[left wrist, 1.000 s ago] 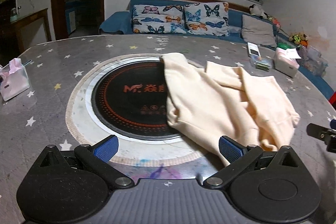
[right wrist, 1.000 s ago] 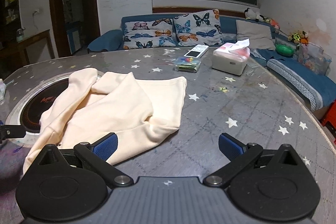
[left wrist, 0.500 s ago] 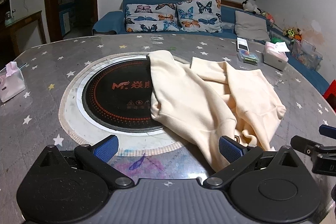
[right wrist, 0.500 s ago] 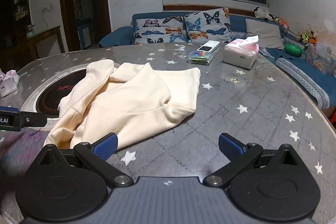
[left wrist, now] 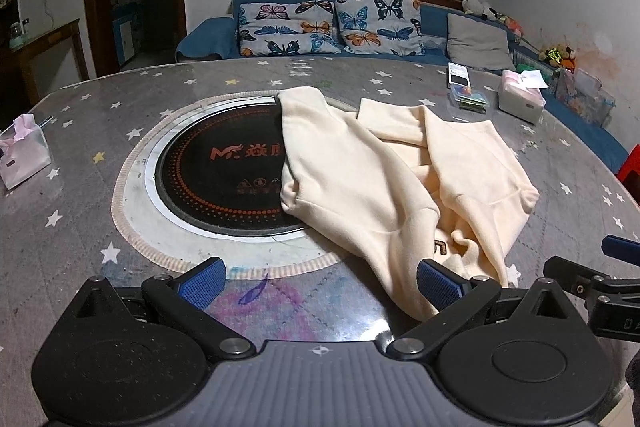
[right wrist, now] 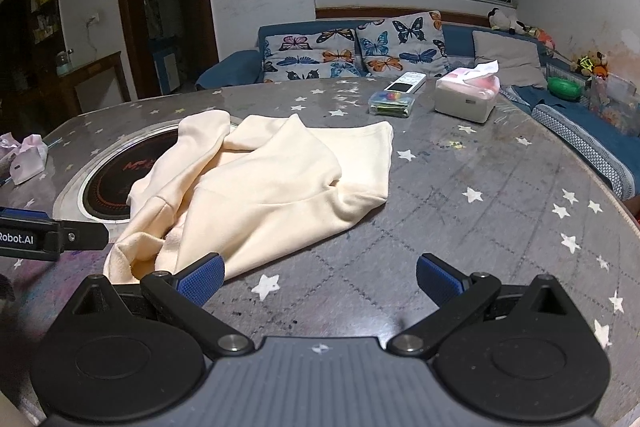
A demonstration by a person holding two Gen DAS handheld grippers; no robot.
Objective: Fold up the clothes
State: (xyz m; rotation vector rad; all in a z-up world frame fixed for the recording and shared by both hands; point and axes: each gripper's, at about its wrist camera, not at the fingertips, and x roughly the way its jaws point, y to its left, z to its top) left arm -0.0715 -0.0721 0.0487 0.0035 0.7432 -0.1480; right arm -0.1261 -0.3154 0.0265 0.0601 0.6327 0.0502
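A cream sweatshirt (left wrist: 384, 179) lies crumpled on the round grey star-patterned table (left wrist: 100, 131), partly over the black induction plate (left wrist: 224, 171). My left gripper (left wrist: 320, 285) is open just in front of the garment's near edge, its right pad (left wrist: 438, 285) almost at the cloth. In the right wrist view the same sweatshirt (right wrist: 272, 187) spreads ahead and to the left. My right gripper (right wrist: 318, 277) is open too, its left pad (right wrist: 200, 277) close to the near hem, nothing between the fingers. Each gripper shows at the edge of the other's view.
A white tissue box (right wrist: 466, 95), a remote (right wrist: 406, 83) and a small clear box (right wrist: 390, 103) sit at the table's far right. A pink tissue pack (left wrist: 22, 151) lies far left. A blue sofa with butterfly cushions (left wrist: 328, 23) stands behind the table.
Both grippers have pulled back and risen a little, so the sweatshirt sits further ahead and more of the table shows. The garment itself has not moved. Both stay open.
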